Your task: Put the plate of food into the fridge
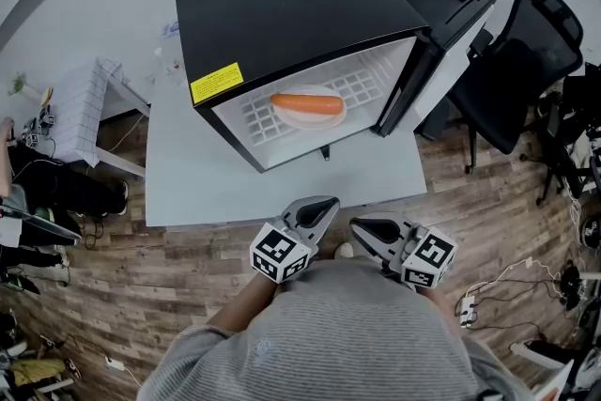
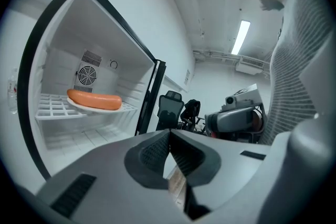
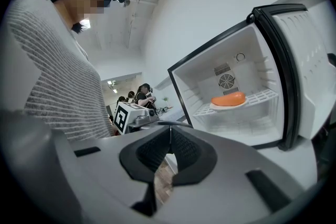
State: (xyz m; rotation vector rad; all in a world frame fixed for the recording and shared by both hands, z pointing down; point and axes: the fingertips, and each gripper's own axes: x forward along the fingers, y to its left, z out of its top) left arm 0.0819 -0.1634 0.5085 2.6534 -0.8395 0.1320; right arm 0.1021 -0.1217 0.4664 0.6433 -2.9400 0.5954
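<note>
Plate of food [image 1: 310, 120] is already in the fridge [image 1: 282, 5], so the main job looks done to me. It sits about the middle of the white wire shelf [image 1: 366, 87] with one long sausage [image 1: 307, 103] lying on it, and nothing is touching it.

The fridge stands on the far part of the table [image 1: 235, 188], and its door [image 1: 441, 61] swings wide open off the right side.

Both tools are well apart from the plate, out past the near edge of the table and close to the person's body. The left gripper [image 1: 329, 204] is clenched tight with nothing in it. Same story for the right gripper [image 1: 359, 226]: jaws pressed together, empty.

My guess is we're at the wrap-up step. All that seems left is closing the door, which would call for reaching out to the right side and pushing it round until it seals. Closed jaws should be fine for a push.
</note>
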